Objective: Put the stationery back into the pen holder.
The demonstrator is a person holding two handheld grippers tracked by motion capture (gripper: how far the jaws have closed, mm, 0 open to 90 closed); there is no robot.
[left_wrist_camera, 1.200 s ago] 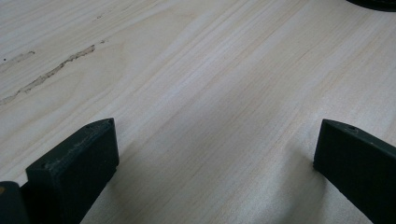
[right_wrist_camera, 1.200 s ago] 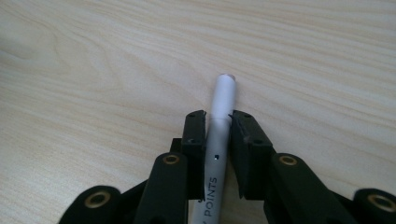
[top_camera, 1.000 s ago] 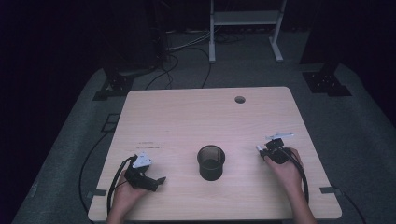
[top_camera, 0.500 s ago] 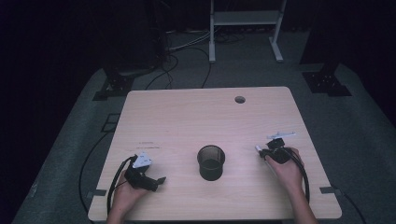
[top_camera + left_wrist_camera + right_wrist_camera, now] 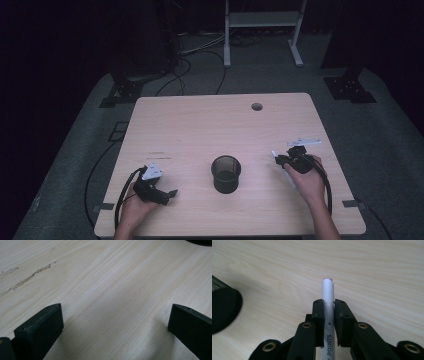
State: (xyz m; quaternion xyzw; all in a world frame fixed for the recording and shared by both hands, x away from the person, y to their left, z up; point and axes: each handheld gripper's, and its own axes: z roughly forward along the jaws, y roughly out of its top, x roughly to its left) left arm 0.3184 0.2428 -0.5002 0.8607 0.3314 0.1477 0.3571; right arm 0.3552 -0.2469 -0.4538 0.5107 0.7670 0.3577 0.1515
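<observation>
High view is showing one mesh cup, one white pen being clenched by the right hand-held gripper, left hand-held gripper resting released on the counter.

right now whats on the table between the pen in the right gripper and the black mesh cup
Nothing: the high view shows bare table between the white pen and the mesh cup.

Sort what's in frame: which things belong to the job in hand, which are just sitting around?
In the job:
- white pen, clamped in the right gripper
- black mesh cup mid-table, likely where the pen goes
- left gripper, open, resting on the table

Just around:
- white stand behind the table
- cables on the floor
</observation>
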